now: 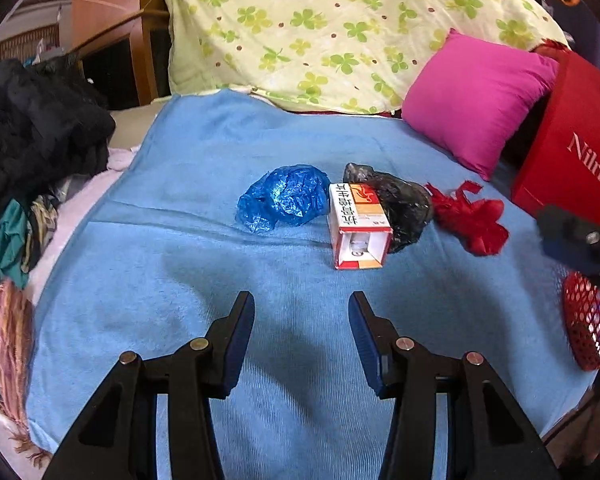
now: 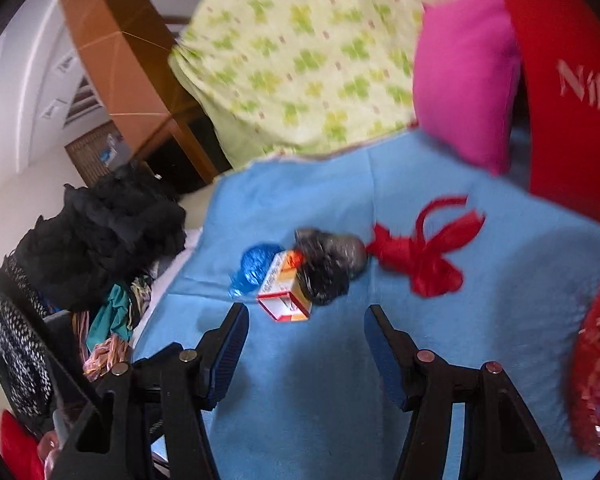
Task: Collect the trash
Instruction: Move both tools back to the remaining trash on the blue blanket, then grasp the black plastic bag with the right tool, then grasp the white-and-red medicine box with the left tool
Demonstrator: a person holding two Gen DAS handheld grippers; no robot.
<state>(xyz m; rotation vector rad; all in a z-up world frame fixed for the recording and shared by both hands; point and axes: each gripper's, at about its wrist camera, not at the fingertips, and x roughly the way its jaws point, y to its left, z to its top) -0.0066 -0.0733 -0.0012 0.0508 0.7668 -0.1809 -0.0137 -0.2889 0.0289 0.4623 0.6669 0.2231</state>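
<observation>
On the blue blanket (image 1: 204, 272) lie a crumpled blue plastic bag (image 1: 286, 198), a small white-and-orange carton (image 1: 358, 226), a crumpled black plastic bag (image 1: 400, 204) and a scrap of red plastic (image 1: 470, 218). My left gripper (image 1: 302, 312) is open and empty, just short of the carton. My right gripper (image 2: 304, 324) is open and empty, with the carton (image 2: 286, 294) just beyond its fingertips. The right wrist view also shows the blue bag (image 2: 254, 268), the black bag (image 2: 328, 266) and the red scrap (image 2: 424, 254). The right gripper's body (image 1: 576, 240) shows blurred at the right edge.
A red bag with white lettering (image 1: 568, 148) stands at the right beside a pink cushion (image 1: 476, 96). A red mesh basket (image 1: 592, 320) is at the right edge. A green-patterned quilt (image 1: 340, 28) lies behind. Dark clothes (image 1: 32, 128) are piled on the left.
</observation>
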